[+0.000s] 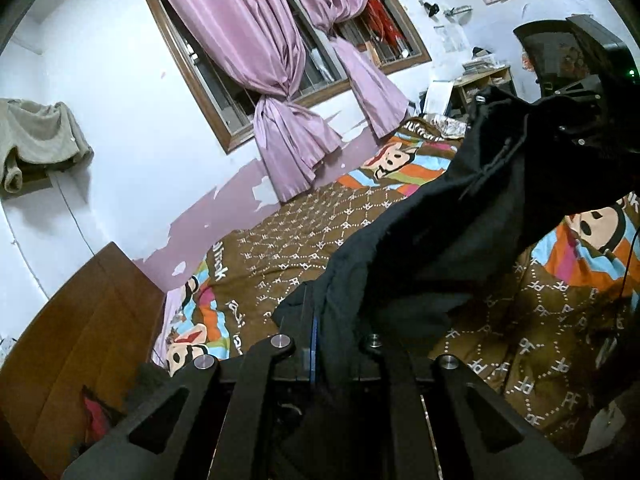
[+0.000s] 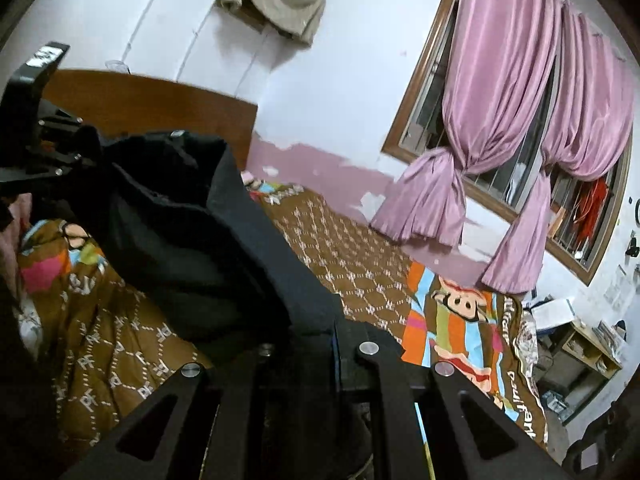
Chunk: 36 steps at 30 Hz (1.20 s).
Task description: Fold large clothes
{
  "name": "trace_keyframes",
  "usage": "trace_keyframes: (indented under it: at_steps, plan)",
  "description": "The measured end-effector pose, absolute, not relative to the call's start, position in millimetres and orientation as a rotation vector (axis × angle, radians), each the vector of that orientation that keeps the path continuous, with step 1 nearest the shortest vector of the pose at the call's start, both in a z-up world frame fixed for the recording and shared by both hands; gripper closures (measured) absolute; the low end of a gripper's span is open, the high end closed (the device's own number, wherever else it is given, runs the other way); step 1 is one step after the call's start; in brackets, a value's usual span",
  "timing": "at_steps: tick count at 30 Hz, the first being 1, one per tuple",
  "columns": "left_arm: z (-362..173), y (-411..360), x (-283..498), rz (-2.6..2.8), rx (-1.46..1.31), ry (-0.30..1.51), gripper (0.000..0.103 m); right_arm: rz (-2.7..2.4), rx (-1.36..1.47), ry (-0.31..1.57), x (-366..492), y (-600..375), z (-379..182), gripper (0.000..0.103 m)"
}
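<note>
Left gripper clenching dark garment at lower centre, right gripper clenching it too, garment hanging over patterned bed

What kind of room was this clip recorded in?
A lived-in bedroom, most likely: a bed with a cartoon-print brown quilt and wooden headboard, pink curtains knotted at a barred window, and a cluttered desk in the corner.

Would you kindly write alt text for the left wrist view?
The left gripper is shut on a black garment held up over a patterned bedspread; the right gripper grips its far end. Pink curtains hang behind.
</note>
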<state>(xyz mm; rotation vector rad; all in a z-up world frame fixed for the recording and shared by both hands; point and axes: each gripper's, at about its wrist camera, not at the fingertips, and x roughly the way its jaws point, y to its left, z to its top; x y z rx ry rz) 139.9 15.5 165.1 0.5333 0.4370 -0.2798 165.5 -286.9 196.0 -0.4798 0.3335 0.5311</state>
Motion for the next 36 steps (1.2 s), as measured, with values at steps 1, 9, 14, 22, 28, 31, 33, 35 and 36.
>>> trace_keyframes:
  at_steps: [1,9,14,22,28,31,33,35,36]
  plan:
    - [162.1,15.0,149.2,-0.278,0.529,0.447,0.096,0.531,-0.481,0.365,181.4,-284.1,192.6,0.094]
    - [134.4,13.6,243.1,-0.246,0.499,0.522,0.096,0.548,-0.483,0.525,263.9,-261.6,163.5,0.094]
    - [111.1,16.5,310.3,-0.217,0.436,0.595,0.096,0.533,-0.523,0.562,311.2,-246.3,136.5,0.093]
    - [67.7,18.9,378.2,-0.174,0.413,0.634,0.096,0.506,-0.499,0.649,387.6,-229.9,92.4,0.093]
    - [30.1,25.5,418.7,-0.152,0.357,0.678,0.096,0.514,-0.499,0.683,422.7,-222.8,61.3,0.092]
    - [15.2,29.3,435.7,-0.155,0.338,0.693,0.095,0.526,-0.459,0.688,437.6,-225.9,47.0,0.091]
    - [8.1,32.1,441.3,-0.161,0.316,0.703,0.093,0.544,-0.426,0.68,444.3,-229.1,38.7,0.089]
    - [4.4,35.7,440.7,-0.167,0.29,0.698,0.092,0.569,-0.393,0.639,442.6,-234.5,33.7,0.085]
    - [4.2,35.6,442.0,-0.175,0.286,0.69,0.092,0.568,-0.393,0.625,440.5,-236.1,32.0,0.081]
